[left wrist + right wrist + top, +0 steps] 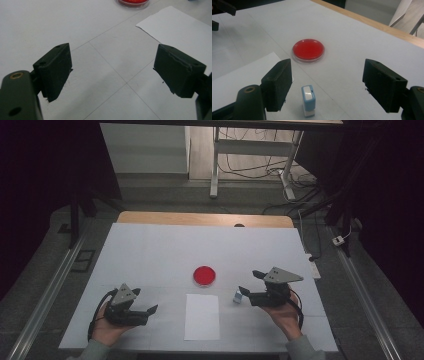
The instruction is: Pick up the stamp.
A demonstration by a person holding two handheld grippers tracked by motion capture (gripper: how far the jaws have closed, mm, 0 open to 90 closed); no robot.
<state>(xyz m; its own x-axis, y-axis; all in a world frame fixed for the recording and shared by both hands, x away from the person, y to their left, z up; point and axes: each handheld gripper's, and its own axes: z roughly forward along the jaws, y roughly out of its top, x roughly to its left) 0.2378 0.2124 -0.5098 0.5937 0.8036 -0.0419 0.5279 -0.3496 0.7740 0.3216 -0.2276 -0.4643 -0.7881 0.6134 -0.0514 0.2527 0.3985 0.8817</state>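
both the left gripper (150, 310) at lower left and right gripper (248, 284) at lower right hold jaws wide apart and empty, a small blue stamp (308, 100) standing between the right jaws below the red dish (308, 50).

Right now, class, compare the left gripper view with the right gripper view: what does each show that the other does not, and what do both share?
In the left gripper view, nothing stands between the left tool's open jaws, just bare table cover.

The right gripper view adds a small blue and white stamp standing upright between the right tool's open jaws, the table's wooden edge, and part of the other tool at the top left.

Both show the red ink pad and the white sheet of paper.
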